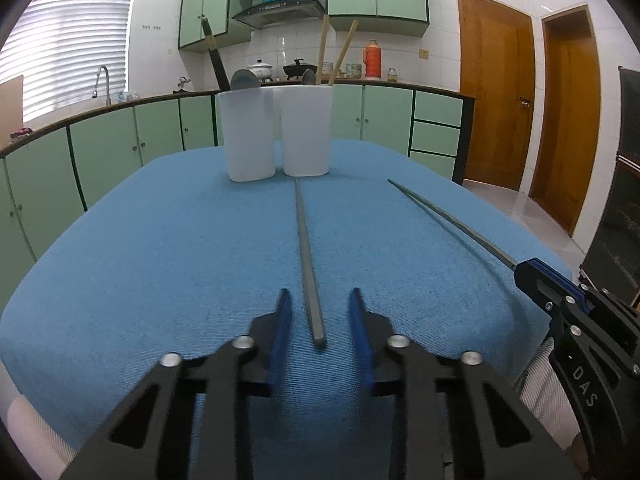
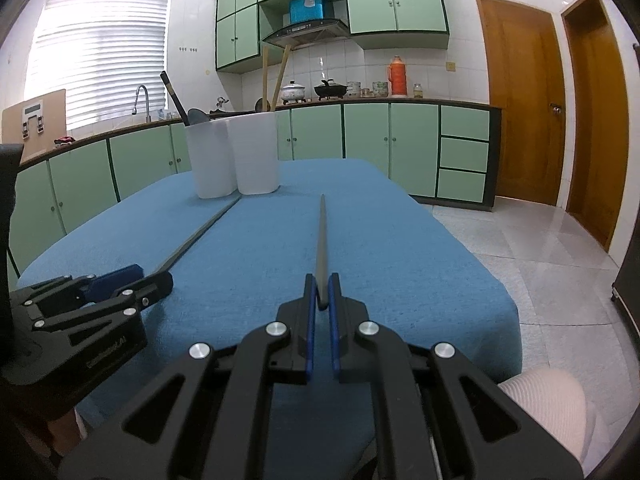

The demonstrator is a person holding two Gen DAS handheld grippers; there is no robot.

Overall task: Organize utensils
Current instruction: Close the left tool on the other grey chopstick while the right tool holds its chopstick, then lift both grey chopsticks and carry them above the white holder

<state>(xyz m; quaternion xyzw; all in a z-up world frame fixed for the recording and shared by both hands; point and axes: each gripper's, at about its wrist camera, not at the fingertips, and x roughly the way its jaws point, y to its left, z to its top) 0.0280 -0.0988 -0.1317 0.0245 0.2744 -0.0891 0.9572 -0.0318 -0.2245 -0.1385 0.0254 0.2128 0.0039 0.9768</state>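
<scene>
A grey chopstick (image 1: 305, 248) lies on the blue tablecloth (image 1: 160, 240), pointing toward two white containers (image 1: 250, 136) (image 1: 306, 132). The containers hold a dark ladle, spoons and wooden chopsticks. My left gripper (image 1: 318, 294) straddles this chopstick's near end, jaws apart, pads not touching it. A second grey chopstick (image 2: 322, 240) juts forward above the cloth, my right gripper (image 2: 322, 278) shut on its near end. The right gripper (image 1: 532, 276) also shows at the right edge of the left wrist view. In the right wrist view the left gripper (image 2: 148, 276) sits low left by its chopstick (image 2: 200, 236).
Green base cabinets (image 2: 360, 136) and a counter with pots and a red thermos run behind the table. Wooden doors (image 2: 520, 100) and tiled floor (image 2: 540, 260) lie to the right. White ribbed fabric (image 2: 548, 404) shows at the lower right.
</scene>
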